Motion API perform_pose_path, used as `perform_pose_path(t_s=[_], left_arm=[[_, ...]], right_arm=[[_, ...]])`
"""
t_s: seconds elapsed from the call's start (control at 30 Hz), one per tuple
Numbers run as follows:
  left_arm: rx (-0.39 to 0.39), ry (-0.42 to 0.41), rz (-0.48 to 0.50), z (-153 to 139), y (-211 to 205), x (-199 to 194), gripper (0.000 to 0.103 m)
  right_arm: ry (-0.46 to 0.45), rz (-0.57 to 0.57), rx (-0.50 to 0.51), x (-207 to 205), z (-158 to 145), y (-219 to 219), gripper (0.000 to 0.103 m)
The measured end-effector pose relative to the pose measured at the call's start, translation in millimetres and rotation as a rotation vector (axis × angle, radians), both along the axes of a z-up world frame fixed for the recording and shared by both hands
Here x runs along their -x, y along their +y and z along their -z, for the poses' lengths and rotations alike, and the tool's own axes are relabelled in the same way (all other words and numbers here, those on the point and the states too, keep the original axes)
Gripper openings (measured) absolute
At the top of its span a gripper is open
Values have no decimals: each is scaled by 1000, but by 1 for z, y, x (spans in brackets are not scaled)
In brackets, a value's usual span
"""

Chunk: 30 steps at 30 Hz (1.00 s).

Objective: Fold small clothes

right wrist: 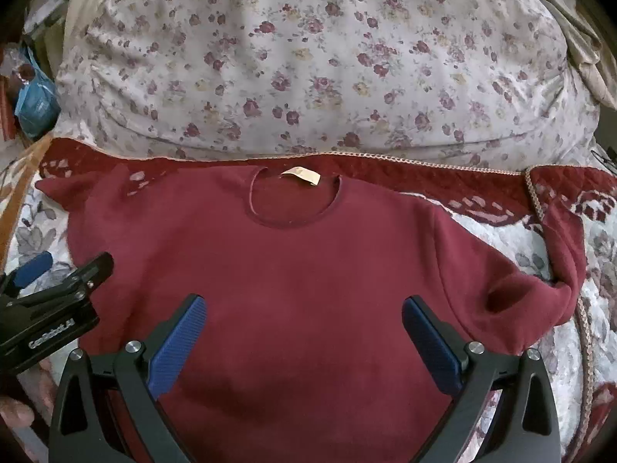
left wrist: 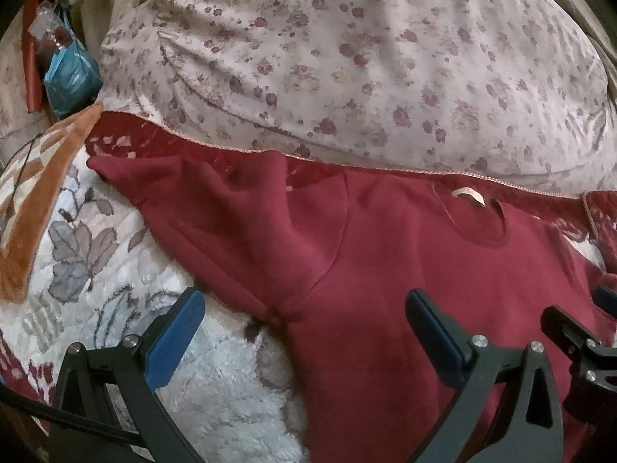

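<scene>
A dark red sweatshirt (right wrist: 300,270) lies flat on the bed, neck hole and beige label (right wrist: 301,174) toward the pillow. Its left sleeve (left wrist: 200,196) spreads out to the left, and its right sleeve (right wrist: 540,293) bends back on itself at the right. My left gripper (left wrist: 304,308) hovers open over the left armpit seam, with nothing between its blue pads. My right gripper (right wrist: 304,312) hovers open above the middle of the chest, empty too. The left gripper (right wrist: 58,281) also shows at the left edge of the right wrist view.
A large floral pillow (right wrist: 308,58) fills the far side. A dark red quilted throw (right wrist: 462,185) lies beneath the sweatshirt's top edge. A fluffy white floral blanket (left wrist: 115,270) covers the bed. A blue packet (left wrist: 69,77) and clutter sit at the far left.
</scene>
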State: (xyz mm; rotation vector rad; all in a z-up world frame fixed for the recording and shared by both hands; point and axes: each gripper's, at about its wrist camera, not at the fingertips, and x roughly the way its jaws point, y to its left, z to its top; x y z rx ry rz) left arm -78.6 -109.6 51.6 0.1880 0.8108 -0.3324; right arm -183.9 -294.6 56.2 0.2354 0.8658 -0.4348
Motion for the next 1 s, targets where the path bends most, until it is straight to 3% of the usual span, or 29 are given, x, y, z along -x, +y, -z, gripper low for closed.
perform_pose_path(t_s=[1.0], left_arm=[[4, 19, -31, 1, 10, -5, 103]], right_arm=[[19, 46, -77, -7, 14, -2, 103]])
